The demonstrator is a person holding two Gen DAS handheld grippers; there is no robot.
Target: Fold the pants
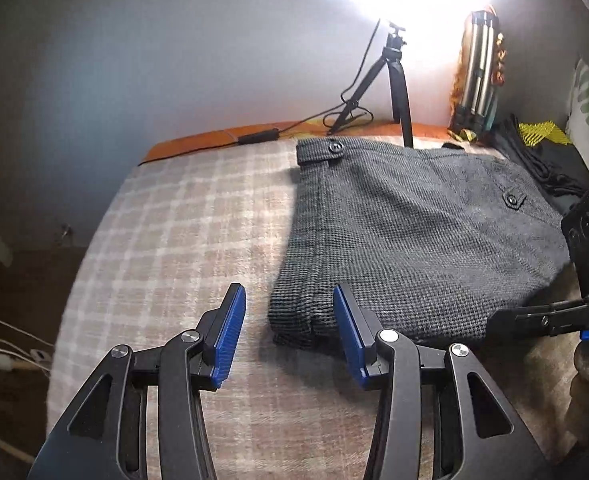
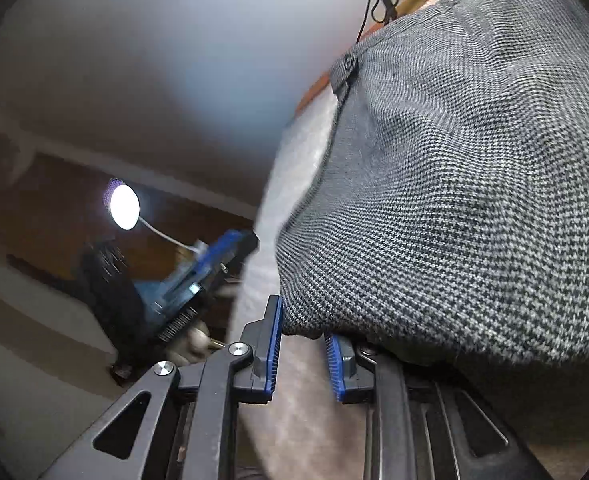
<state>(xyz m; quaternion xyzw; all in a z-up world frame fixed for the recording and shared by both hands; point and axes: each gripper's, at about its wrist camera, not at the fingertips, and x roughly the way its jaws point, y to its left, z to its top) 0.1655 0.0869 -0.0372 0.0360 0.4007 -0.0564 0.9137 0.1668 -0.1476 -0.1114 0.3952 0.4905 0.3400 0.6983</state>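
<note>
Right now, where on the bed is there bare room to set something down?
Free: the checked blanket left of the pants, up to the orange edge. Crowded: the far right corner, with tripod, dark clothes and right tongs.

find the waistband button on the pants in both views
Left wrist: the button sits top centre, on the pants' far left corner, by the tripod.
Right wrist: the button is upper centre, on the pants' left edge.
Shared landmark: the orange strip beyond it.
</note>
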